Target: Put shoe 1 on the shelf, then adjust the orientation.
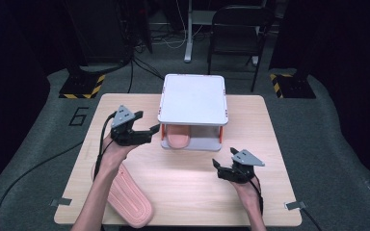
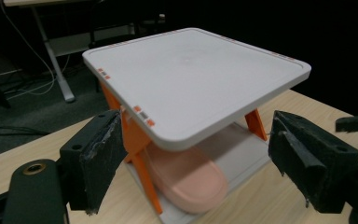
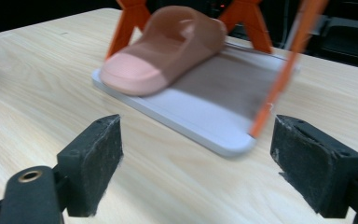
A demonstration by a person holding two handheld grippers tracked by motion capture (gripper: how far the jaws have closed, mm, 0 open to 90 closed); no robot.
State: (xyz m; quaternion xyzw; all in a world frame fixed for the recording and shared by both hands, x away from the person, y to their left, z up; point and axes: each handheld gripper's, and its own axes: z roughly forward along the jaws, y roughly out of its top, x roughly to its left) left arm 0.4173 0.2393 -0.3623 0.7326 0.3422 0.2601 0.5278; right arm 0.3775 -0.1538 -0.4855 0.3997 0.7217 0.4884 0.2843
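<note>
While both pairs of jaws stand wide and empty, the left gripper (image 1: 147,134) sits just left of the white two-tier rack (image 1: 192,98), the right gripper (image 1: 221,169) nearer. Lower shelf: one pink slide sandal (image 3: 165,46). High view adds a second sandal (image 1: 127,196) on the table (image 1: 192,192) by the left forearm.

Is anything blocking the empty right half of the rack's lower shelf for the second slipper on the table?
Nothing visible: the lower shelf is bare beside the shelved slipper. The loose slipper lies sole-up by the left forearm, bare table between it and the rack.
</note>
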